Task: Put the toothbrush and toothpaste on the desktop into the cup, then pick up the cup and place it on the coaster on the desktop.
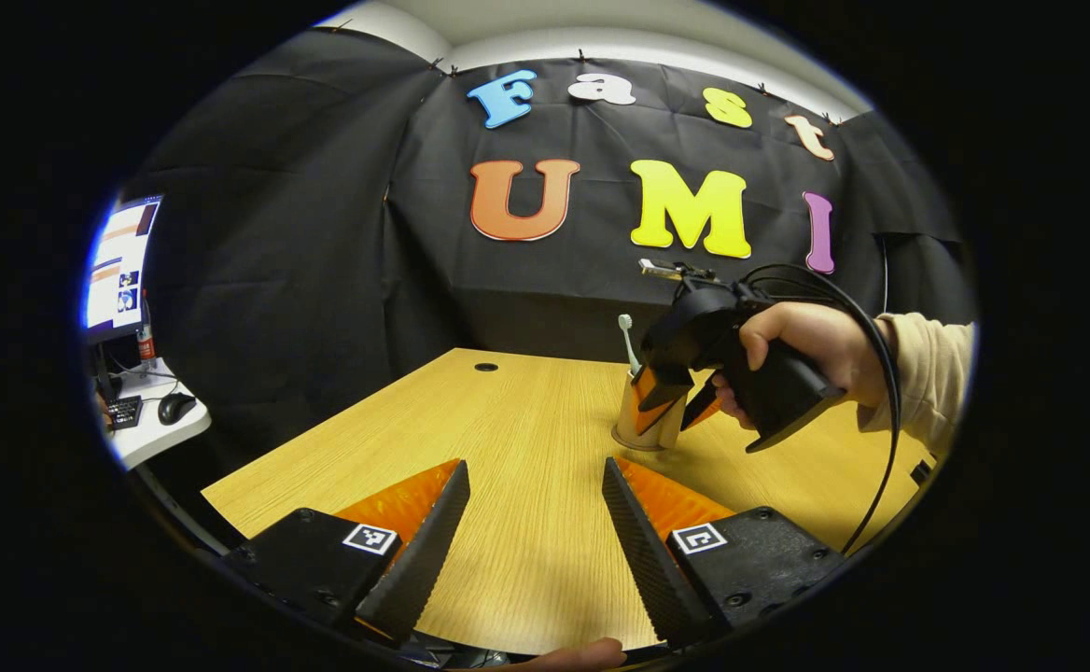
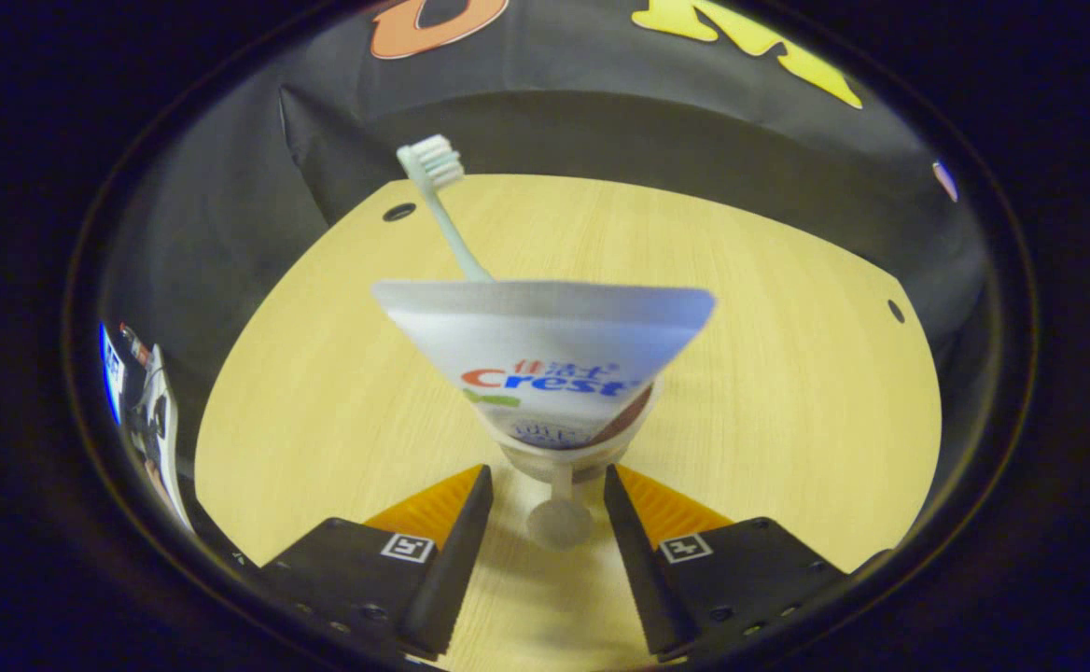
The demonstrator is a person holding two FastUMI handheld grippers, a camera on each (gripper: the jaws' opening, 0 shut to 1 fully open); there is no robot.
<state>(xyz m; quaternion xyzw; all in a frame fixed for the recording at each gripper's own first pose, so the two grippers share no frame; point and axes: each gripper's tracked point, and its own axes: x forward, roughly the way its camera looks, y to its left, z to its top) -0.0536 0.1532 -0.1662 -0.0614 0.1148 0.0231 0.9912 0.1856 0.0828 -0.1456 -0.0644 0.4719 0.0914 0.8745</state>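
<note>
A pale cup [image 2: 559,459] stands on the wooden desktop [image 2: 788,420], holding the white toothpaste tube [image 2: 545,341] and a toothbrush [image 2: 433,166] whose bristles point up. My right gripper [image 2: 547,476] reaches the cup from the near side, one fingertip against each side of it, with the cup's small handle between the fingers. In the left gripper view the same cup [image 1: 643,431] sits right of the table's middle. The toothbrush [image 1: 626,329] sticks out of it, and the right gripper [image 1: 674,411] is around it, held by a hand. My left gripper [image 1: 536,476] hovers open over the near table edge, nothing between its fingers.
A white side desk [image 1: 148,434] at the far left carries a monitor [image 1: 120,266], a keyboard and a mouse [image 1: 174,406]. The desktop has a cable hole [image 1: 486,367] near its back edge. A black cable [image 1: 886,420] hangs from the right gripper.
</note>
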